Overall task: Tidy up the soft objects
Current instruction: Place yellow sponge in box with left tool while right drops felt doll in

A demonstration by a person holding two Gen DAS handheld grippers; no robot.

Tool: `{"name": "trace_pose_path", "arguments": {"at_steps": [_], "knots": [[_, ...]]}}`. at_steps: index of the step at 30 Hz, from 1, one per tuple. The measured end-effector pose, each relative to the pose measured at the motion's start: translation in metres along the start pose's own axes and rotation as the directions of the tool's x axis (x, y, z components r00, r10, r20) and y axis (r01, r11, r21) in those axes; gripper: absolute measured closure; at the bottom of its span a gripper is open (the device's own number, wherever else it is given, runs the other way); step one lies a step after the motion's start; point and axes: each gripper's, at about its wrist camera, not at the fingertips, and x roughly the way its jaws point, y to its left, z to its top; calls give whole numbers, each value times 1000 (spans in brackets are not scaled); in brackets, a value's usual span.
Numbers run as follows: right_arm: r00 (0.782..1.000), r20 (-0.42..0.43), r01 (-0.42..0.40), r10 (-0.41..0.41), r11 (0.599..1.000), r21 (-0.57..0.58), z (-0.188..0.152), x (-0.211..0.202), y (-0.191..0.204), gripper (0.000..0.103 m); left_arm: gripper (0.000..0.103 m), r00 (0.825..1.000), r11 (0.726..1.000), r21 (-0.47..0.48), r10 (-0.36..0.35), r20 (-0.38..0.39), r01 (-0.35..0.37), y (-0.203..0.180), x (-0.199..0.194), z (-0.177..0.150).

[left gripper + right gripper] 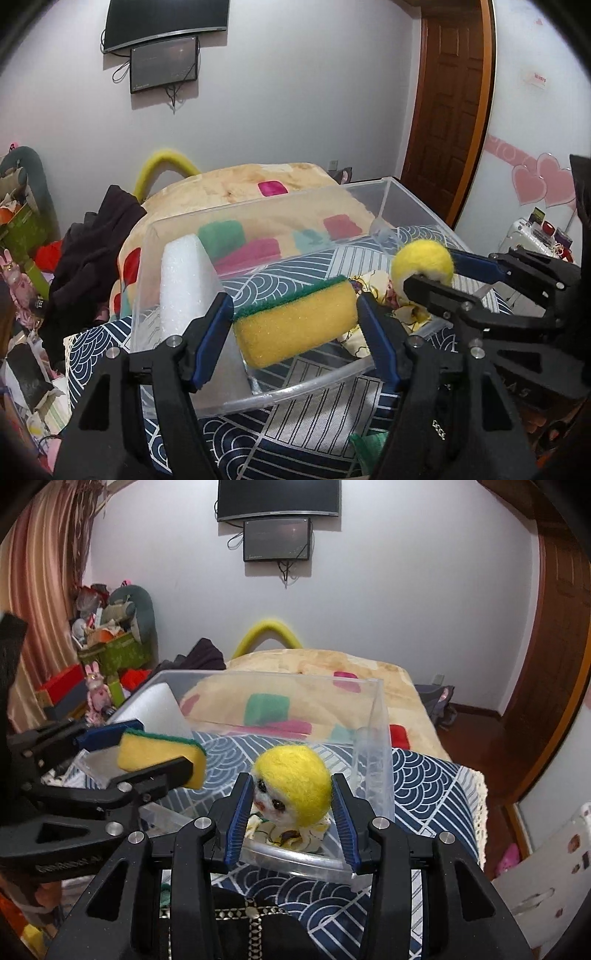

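Note:
My left gripper (pixel 295 314) is shut on a yellow sponge with a green scrub top (pixel 295 319) and holds it over the near rim of a clear plastic bin (pixel 258 397). A white foam block (pixel 184 288) stands inside the bin at the left. My right gripper (pixel 291 808) is shut on a felt doll with a yellow head (pixel 295 782) and a floral dress, above the bin's right end (pixel 373 746). The doll (pixel 423 266) and right gripper (pixel 439 273) also show in the left wrist view; the sponge (pixel 159 755) and left gripper (pixel 147 753) show in the right wrist view.
The bin sits on a navy wave-patterned cushion (pixel 424 786) on a bed with a beige blanket (pixel 314 668). Dark clothes (pixel 92 258) and clutter lie left of the bed. A wooden door (pixel 450 110) is at the right, and screens (pixel 277 539) hang on the wall.

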Motion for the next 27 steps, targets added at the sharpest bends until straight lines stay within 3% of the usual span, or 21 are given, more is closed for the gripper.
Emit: {"name": "trace_pose_path", "arguments": {"at_steps": [4,8,14,21,27], "knots": [[1000,-10,5,-5,1000,7,1,-1,-4,55,28,1000,1000,-10,-3,-1,3,3,-2,-1],[1000,-1,-5,5,1000,16,3,-7,-7,46,17,1000,999,-33,-18,1,18,8,-8,0],[999,51,-10,9,1000,17,5,-25,-8,28,5,999,999,-49,-11,32,13,15,-29,-1],[992,128,-3,4,1000,-4,4,-56,-4,22,2,997,999,-39,21,74,-18,16,-62,-10],[988,155,8,-4,1000,-26,-7,-71,1,21,1,998,1000,-24,20,67,-18,15,-75,-28]]}}
